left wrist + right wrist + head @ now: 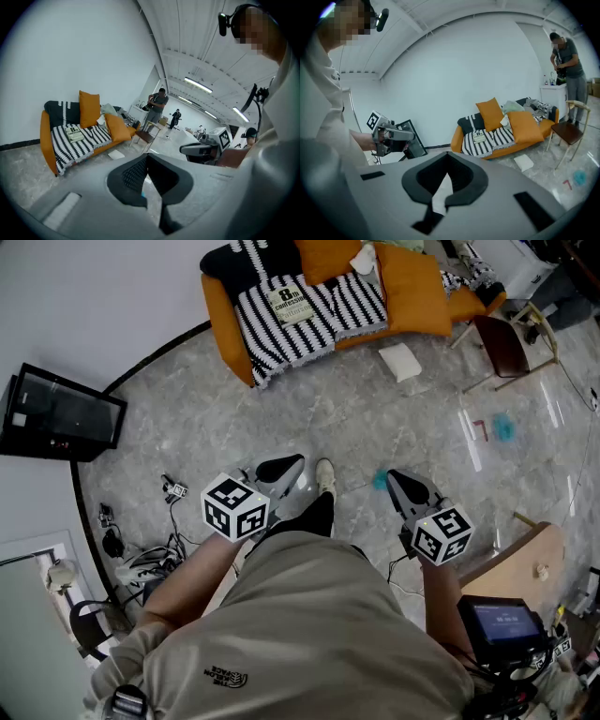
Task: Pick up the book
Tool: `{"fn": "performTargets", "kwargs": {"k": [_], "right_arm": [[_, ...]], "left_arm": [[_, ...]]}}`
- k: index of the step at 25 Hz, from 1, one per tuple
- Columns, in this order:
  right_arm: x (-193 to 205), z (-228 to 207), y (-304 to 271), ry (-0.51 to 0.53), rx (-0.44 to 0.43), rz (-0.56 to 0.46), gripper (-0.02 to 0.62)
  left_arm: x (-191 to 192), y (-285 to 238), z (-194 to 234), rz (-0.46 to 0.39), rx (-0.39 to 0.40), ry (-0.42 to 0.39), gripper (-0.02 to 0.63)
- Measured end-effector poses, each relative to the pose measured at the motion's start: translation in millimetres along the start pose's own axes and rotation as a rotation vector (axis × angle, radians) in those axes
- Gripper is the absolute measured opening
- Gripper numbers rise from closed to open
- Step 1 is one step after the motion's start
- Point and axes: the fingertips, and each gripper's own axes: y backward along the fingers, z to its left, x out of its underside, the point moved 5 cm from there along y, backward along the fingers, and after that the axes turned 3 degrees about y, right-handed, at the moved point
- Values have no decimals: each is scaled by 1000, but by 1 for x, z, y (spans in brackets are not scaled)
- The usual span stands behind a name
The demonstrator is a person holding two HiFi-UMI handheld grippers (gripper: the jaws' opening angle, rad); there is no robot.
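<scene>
Head view. The task is not yet started in any practical sense. The book (pixel 292 304) lies flat on the striped blanket (pixel 309 329) of the orange sofa (pixel 228 313) at the far side of the room, well apart from me. I stand on the grey floor (pixel 375 418) with my left gripper (pixel 286 468) and my right gripper (pixel 401 482) held out in front of my body, both far short of the sofa. Neither touches anything. In my judgement everything is left to do: the walk to the sofa, the opening of the jaws, the grasp and the lift.

Left gripper view. The jaws of my left gripper are together, the dark pads meeting along their front edge. Nothing sits between them, and only floor shows through the small gap below. The book (pixel 74 133) is visible far off to the left, on the blanket beside an orange cushion (pixel 89 108). It is untouched.

Right gripper view. The jaws of my right gripper are likewise closed on nothing, with only a pale sliver of floor showing behind the pads. The book (pixel 478 136) appears far ahead on the sofa seat, slightly to the right of the jaws and lying face up. A wooden chair (pixel 570 133) stands to the right of the sofa, clear of a straight approach as far as I can judge.
</scene>
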Motion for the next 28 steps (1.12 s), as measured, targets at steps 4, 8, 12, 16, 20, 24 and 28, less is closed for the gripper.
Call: {"fn": "performTargets", "kwargs": {"k": [4, 8, 12, 16, 20, 24, 28], "right_arm": [[-27, -19, -21, 8, 1, 18, 12], [-69, -67, -52, 26, -3, 53, 12], [-106, -100, -86, 54, -29, 60, 12], [-126, -129, -116, 79, -80, 84, 17], [-146, -170, -147, 106, -135, 104, 21], [-172, -214, -193, 122, -195, 135, 102], [-210, -260, -238, 184, -300, 177, 106]], "left_arm": [[-19, -25, 24, -15, -2, 20, 8], [-67, -72, 58, -41, -2, 36, 8], [-102, -100, 86, -60, -17, 31, 8], [-109, -123, 107, -65, -56, 71, 9], [-116, -148, 129, -76, -102, 113, 11], [-136, -171, 160, -93, -164, 178, 38], [-165, -203, 183, -138, -263, 261, 54]]}}
